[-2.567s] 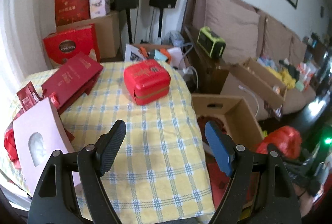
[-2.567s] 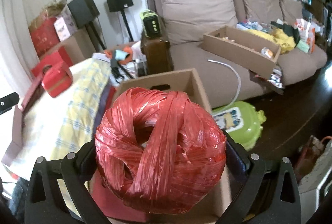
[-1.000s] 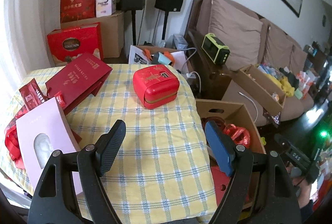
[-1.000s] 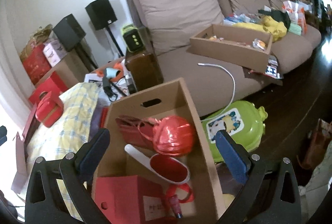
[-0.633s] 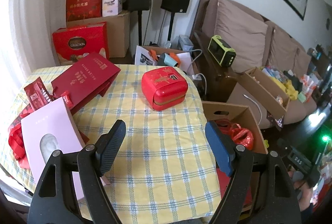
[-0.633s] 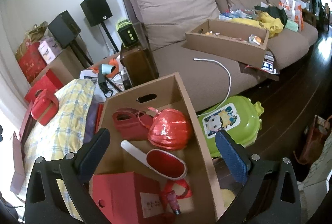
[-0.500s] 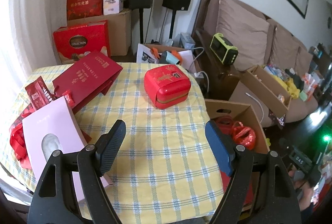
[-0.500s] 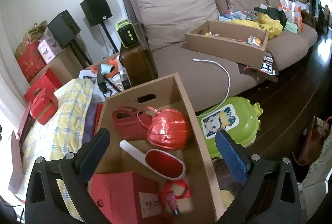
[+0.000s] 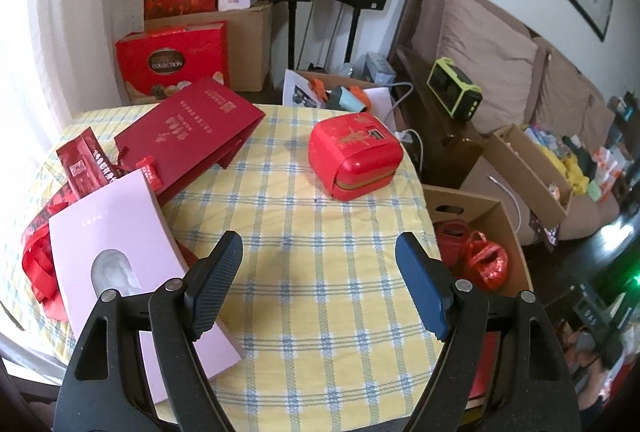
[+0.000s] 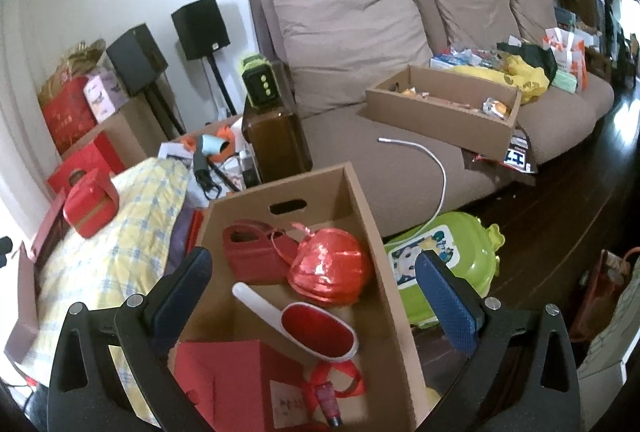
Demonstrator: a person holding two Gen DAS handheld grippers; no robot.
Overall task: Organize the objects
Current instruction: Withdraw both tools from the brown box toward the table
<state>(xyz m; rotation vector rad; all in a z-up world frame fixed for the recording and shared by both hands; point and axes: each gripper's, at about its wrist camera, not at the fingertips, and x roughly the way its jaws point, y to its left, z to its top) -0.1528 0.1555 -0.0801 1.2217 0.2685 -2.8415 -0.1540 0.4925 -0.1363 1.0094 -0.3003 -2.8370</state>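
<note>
Two views show your sorting job from opposite sides. A red ball of plastic twine (image 10: pixel 330 270) lies in the open cardboard box (image 10: pixel 362 232) on the floor, against the box's right wall, touching a small red handbag (image 10: pixel 252 254) to its left; a red and white scoop (image 10: pixel 304 324) lies just in front of it, and a red card box (image 10: pixel 236 384) fills the near end. Its strands are shiny, crinkled and wound into a rough dome. Your right gripper (image 10: pixel 312 296) hangs above the box with both jaws spread wide and nothing between them. Bare cardboard floor shows between the scoop and the box's left wall. On the table, your left gripper (image 9: pixel 318 282) is likewise spread wide and empty over a bare stretch of yellow checked tablecloth (image 9: pixel 320 272). A glossy red tin (image 9: pixel 354 156) with gold lettering sits near the table's far right edge, apart from a dark red paper bag (image 9: pixel 192 132) lying flat to its left. A pink box (image 9: pixel 128 256) overhangs the near left edge, beside your left jaw. Only the left view shows the pink box's face and the red packets (image 9: pixel 84 164) beside it. Only the right view shows the scoop, the card box and a green plastic case (image 10: pixel 444 264) on the dark floor beside the box, below the brown sofa (image 10: pixel 400 72).
</note>
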